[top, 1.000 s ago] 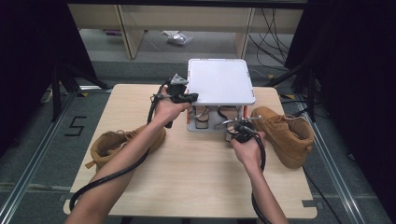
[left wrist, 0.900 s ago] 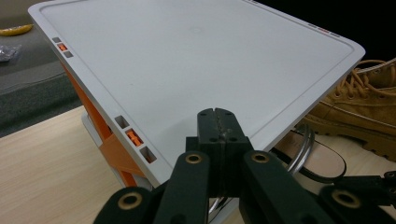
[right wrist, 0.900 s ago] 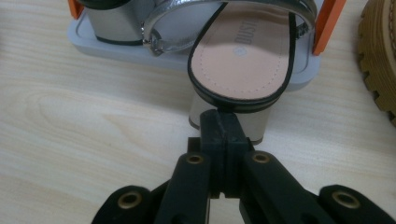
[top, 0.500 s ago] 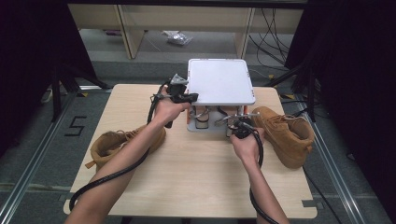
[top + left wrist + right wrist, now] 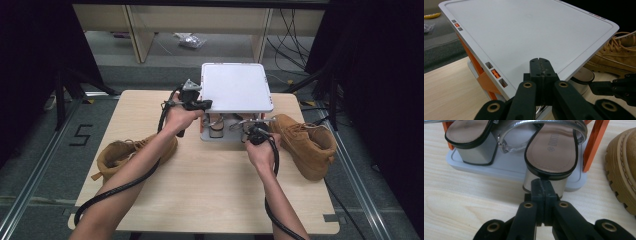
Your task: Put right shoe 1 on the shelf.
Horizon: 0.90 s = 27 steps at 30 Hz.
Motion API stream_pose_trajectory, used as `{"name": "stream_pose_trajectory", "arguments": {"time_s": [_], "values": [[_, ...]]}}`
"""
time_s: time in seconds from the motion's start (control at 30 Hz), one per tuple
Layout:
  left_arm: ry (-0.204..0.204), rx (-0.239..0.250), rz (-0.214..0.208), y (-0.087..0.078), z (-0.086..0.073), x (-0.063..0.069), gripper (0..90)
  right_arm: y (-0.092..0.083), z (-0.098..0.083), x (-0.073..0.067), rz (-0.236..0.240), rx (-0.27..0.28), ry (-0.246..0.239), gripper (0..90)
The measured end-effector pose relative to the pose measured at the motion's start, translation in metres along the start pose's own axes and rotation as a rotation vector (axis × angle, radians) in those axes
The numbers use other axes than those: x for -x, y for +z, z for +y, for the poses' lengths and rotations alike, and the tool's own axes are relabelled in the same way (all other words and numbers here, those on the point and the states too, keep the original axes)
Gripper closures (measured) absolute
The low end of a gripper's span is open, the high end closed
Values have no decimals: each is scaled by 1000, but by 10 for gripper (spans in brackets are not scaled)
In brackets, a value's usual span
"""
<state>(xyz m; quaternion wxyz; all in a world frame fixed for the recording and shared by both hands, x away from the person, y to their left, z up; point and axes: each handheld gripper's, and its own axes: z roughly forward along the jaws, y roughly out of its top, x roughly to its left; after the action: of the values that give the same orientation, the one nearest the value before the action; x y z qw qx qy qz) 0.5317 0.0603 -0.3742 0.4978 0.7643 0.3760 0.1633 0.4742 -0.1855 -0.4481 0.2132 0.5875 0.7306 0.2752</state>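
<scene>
A white shoe rack (image 5: 235,87) with orange struts (image 5: 484,82) stands at the table's far middle. Two silver block-heel sandals (image 5: 554,147) (image 5: 466,132) sit on its lower shelf (image 5: 506,171). My left gripper (image 5: 200,105) is shut and empty, its tips (image 5: 540,61) over the near left edge of the rack's top panel (image 5: 524,30). My right gripper (image 5: 254,131) is shut with nothing in it, its tips (image 5: 541,182) just in front of the right sandal's heel; whether they touch it I cannot tell.
One tan boot (image 5: 125,152) lies on the table's left side and another (image 5: 305,142) stands right of the rack, close to my right gripper. The wooden table (image 5: 210,185) has free room in front. Shelving and cables are beyond the far edge.
My right gripper has edged a little forward toward the rack's lower shelf. The left gripper has stayed put.
</scene>
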Motion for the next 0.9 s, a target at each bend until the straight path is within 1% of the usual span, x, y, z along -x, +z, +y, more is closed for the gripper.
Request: {"name": "stream_pose_trajectory", "arguments": {"time_s": [0.03, 0.23, 0.27, 0.3, 0.47, 0.5, 0.53, 0.57, 0.6, 0.63, 0.67, 0.73, 0.83, 0.87, 0.9], "values": [[-1, -2, 0, 0, 0, 0, 900, 2, 0, 0, 4, 6, 2, 900], [1, -1, 0, 0, 0, 0, 900, 5, 1, 0, -5, 20, -2, 900], [1, -1, 0, 0, 0, 0, 900, 6, 2, -2, -15, 21, 9, 900], [1, -1, 0, 0, 0, 0, 900, 6, 2, -2, -15, 21, 9, 900], [2, -4, 2, 0, 0, 0, 900, 11, 2, -1, -17, 33, -14, 900], [5, -1, 3, 0, 0, 0, 900, 13, 2, -2, -24, 38, -8, 900], [3, -1, 1, 0, 0, 0, 900, 14, 2, -2, -21, 44, -13, 900], [3, -1, 1, 0, 0, 0, 900, 14, 2, -3, -27, 37, 0, 900], [2, -1, -1, 0, 0, 0, 900, 14, 2, -3, -27, 37, 0, 900], [2, -3, -1, 0, 0, 0, 900, 18, 2, -4, -25, 48, 3, 900], [3, -4, 0, 0, 0, 0, 900, 19, 2, -3, -23, 52, -13, 900], [3, -4, 1, 0, 0, 0, 900, 20, 2, -3, -24, 59, -20, 900], [3, -4, 0, 0, 0, 0, 900, 22, 3, -5, -30, 67, -23, 900], [4, -4, 1, 0, 0, 0, 900, 23, 3, -5, -26, 69, -15, 900], [4, -4, 2, 0, 0, 0, 900, 24, 4, -5, -32, 76, -33, 900]]}}
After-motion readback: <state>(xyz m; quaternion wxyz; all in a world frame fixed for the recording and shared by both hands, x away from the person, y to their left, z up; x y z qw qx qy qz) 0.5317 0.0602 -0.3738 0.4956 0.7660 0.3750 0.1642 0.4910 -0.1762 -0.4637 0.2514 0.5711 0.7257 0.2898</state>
